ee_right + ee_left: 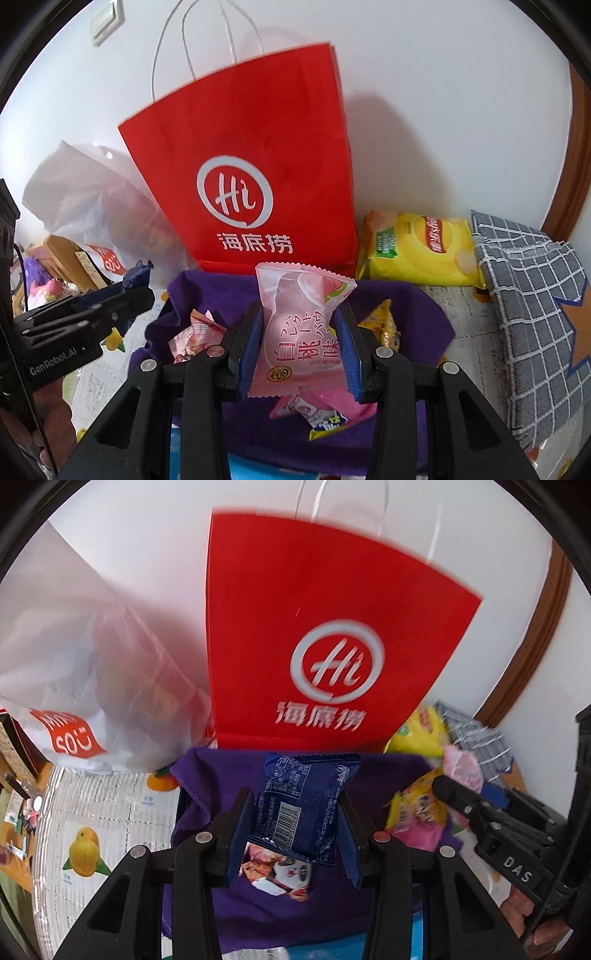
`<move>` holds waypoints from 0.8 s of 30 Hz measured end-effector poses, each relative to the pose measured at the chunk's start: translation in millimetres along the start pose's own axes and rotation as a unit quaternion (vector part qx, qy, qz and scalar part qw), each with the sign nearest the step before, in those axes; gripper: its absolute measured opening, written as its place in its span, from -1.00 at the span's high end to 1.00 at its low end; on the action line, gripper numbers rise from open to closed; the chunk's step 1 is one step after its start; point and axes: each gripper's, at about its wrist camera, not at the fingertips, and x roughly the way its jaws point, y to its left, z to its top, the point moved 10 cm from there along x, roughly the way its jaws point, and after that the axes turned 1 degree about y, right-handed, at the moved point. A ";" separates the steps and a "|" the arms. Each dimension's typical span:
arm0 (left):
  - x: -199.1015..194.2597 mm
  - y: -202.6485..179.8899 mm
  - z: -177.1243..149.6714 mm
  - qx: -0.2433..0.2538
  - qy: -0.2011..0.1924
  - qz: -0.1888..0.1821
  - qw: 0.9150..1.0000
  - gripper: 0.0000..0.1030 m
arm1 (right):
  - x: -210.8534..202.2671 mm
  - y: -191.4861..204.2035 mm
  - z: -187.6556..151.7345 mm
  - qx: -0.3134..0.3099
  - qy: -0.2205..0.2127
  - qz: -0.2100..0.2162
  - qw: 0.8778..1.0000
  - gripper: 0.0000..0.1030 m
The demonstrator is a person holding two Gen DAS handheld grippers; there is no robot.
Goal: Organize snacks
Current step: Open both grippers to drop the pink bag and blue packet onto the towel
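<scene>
Left wrist view showed the left gripper (pixel 301 830) pinching a dark blue snack packet (pixel 304 808) between its pads, the packet standing upright over a purple fabric bin (pixel 221 775). Under it in the bin lay a packet printed with a panda face (pixel 280 873). Right wrist view showed the right gripper (pixel 301 352) clamped on a pink peach-flavoured packet (pixel 295 332), likewise held above the same bin, with small loose snacks (pixel 325 417) already inside. Behind the bin, on the far side, stood a red paper bag (pixel 251 166); to its left slumped a white plastic bag (pixel 92 686), and to its right lay a yellow crisp bag (pixel 417 254) beside a grey checked cloth (pixel 532 314).

Both packets looked ready to be dropped into the bin, so the sorting seemed well under way. Several risks stood out. Each packet was gripped only across its slippery foil middle, so it could slide out early and land on the fruit-print mat (pixel 110 812) rather than in the bin. The two grippers were close together, and a careless swing might knock them into each other. The soft bin wall sagged inward, so a released packet could catch on the rim and tip outside. A hard squeeze might also crush the cake inside the pink wrapper
</scene>
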 end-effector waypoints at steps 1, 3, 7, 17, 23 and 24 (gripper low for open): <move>2.2 2.0 0.1 0.000 0.001 0.002 1.000 0.20 | 3.3 1.7 -0.7 -0.004 -0.001 0.001 1.000 0.23; 5.2 9.2 0.8 -0.012 0.001 0.005 1.000 0.20 | 14.2 5.3 -2.5 -0.013 -0.003 0.008 1.000 0.23; 12.8 20.3 -1.9 -0.022 0.012 0.006 1.000 0.20 | 33.5 4.6 -10.0 -0.022 0.017 0.006 1.000 0.23; 27.5 33.5 -11.3 -0.044 0.034 0.005 0.998 0.20 | 63.9 5.9 -30.9 -0.040 0.067 -0.006 0.997 0.23; 30.6 32.9 -13.0 -0.043 0.039 0.004 0.998 0.20 | 65.4 -4.0 -33.8 -0.033 0.066 -0.012 0.997 0.23; 31.2 32.5 -13.4 -0.043 0.040 0.004 0.998 0.20 | 65.5 -4.7 -34.3 -0.033 0.065 -0.014 0.997 0.22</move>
